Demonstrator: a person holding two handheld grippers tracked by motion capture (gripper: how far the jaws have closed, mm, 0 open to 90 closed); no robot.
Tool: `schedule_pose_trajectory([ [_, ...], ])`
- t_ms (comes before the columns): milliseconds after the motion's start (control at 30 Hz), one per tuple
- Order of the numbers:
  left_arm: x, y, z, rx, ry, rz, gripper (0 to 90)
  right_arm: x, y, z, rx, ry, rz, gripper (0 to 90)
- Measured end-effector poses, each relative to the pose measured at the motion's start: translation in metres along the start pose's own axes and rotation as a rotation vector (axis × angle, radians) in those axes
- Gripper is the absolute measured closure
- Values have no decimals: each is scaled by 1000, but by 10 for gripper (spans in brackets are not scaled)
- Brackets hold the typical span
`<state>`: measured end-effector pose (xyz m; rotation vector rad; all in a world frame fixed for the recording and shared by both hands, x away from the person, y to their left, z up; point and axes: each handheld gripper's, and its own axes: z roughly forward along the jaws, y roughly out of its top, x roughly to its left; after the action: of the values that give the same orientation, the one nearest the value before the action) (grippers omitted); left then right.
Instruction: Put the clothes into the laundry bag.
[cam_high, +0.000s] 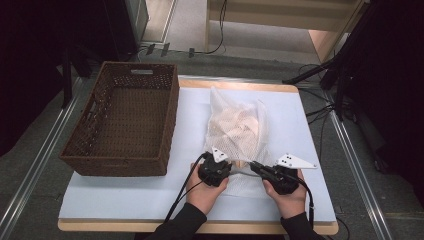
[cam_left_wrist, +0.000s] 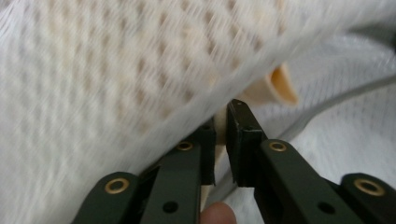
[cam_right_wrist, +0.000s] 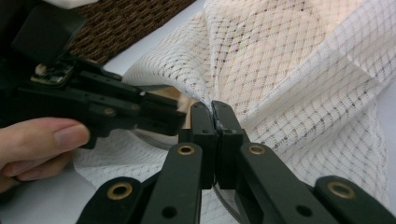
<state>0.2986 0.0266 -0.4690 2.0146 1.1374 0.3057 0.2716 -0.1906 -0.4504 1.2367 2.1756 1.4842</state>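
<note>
A white mesh bag (cam_high: 237, 125) holding pale cream pieces lies on the white table cover, right of the basket. Both grippers sit at its near end, jaws pointing toward each other. My left gripper (cam_high: 233, 168) is shut on a fold of the mesh bag (cam_left_wrist: 116, 70), with fabric pinched between its jaws (cam_left_wrist: 220, 135) and draped over the left one. A cream piece (cam_left_wrist: 282, 86) peeks out just beyond. My right gripper (cam_high: 254, 165) is shut on the mesh bag (cam_right_wrist: 289, 70) too, jaws pressed together (cam_right_wrist: 215, 114). The left gripper (cam_right_wrist: 180, 114) lies close beside it.
A deep brown wicker basket (cam_high: 169, 120) stands empty on the table's left half, its corner also behind the left gripper (cam_right_wrist: 135, 18). The white table cover (cam_high: 145, 195) has bare room in front of the basket. Cables and stands lie on the floor beyond.
</note>
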Motion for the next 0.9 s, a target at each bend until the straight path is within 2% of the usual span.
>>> schedule_pose_trajectory([
  [67, -6, 6, 2, -36, -64, 9, 832, 1, 0, 0, 1, 1, 1, 897],
  [167, -16, 14, 10, -46, -48, 49, 828, 1, 0, 0, -2, 0, 1, 896],
  [233, -15, 18, 16, -51, 46, 59, 828, 1, 0, 0, 0, 2, 2, 896],
  [267, -12, 19, 19, -54, 103, 57, 830, 2, 0, 0, 0, 2, 0, 897],
  [333, -4, 19, 26, -56, 216, 78, 830, 2, 0, -1, -1, 0, 2, 897],
  [367, 0, 17, 30, -41, 210, 58, 819, 2, 0, -1, -2, -2, -2, 897],
  [400, 4, 16, 30, -29, 179, 37, 819, 2, 0, -1, -2, -2, -2, 897],
  [567, 1, 13, 12, -42, 62, 56, 636, -1, 0, 0, 0, -6, 4, 897],
  [700, -6, 10, 5, 3, -10, 72, 525, -1, 1, 0, -3, -8, 5, 897],
  [767, -11, 9, 5, 14, -18, 90, 476, -1, 1, 0, -4, -11, 3, 897],
  [800, -13, 9, 6, 14, -22, 84, 415, -1, 1, 1, -4, -12, -1, 897],
  [900, -16, 11, 16, 23, -18, 70, 380, 1, 1, 1, -2, -13, 0, 897],
])
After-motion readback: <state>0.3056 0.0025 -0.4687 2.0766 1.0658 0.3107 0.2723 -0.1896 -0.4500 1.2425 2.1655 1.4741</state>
